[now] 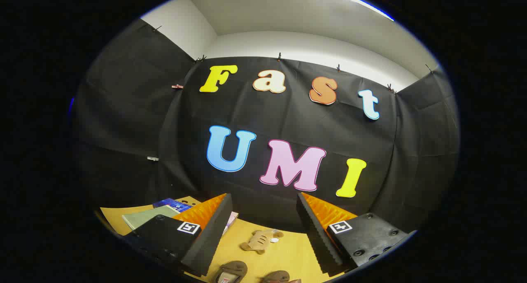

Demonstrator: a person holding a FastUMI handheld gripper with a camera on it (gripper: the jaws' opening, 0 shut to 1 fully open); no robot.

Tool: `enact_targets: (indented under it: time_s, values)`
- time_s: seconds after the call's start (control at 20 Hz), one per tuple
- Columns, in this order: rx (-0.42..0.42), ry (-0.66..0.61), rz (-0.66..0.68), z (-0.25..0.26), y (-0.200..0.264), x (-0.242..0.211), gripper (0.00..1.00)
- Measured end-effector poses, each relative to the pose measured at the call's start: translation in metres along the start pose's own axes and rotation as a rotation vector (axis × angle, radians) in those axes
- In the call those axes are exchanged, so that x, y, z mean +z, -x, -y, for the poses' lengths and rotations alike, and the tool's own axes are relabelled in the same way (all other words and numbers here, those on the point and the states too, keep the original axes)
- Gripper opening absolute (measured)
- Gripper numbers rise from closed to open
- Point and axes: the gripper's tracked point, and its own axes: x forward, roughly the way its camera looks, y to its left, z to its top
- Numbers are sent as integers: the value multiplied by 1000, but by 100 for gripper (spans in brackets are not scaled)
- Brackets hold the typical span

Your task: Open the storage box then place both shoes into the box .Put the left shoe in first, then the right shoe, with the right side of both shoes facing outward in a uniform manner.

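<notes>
My gripper (263, 225) is open, held high above the wooden table (288, 250), with a wide gap and nothing between its black, orange-backed fingers (214, 233). Below the gap, two brown shoes lie on the table: one (232, 272) near the left finger, the other (276, 277) to its right, both partly cut off. I cannot make out a storage box from here.
A small tan toy figure (260, 239) lies on the table beyond the shoes, between the fingers. Left of the left finger lie a green book (148, 217) and a blue book (171, 203). The black cloth wall rises just behind the table.
</notes>
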Motion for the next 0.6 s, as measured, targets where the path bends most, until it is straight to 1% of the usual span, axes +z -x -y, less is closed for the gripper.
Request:
enact_targets:
  time_s: [0.6]
  values:
    - [-9, -20, -30, 6, -11, -12, 97]
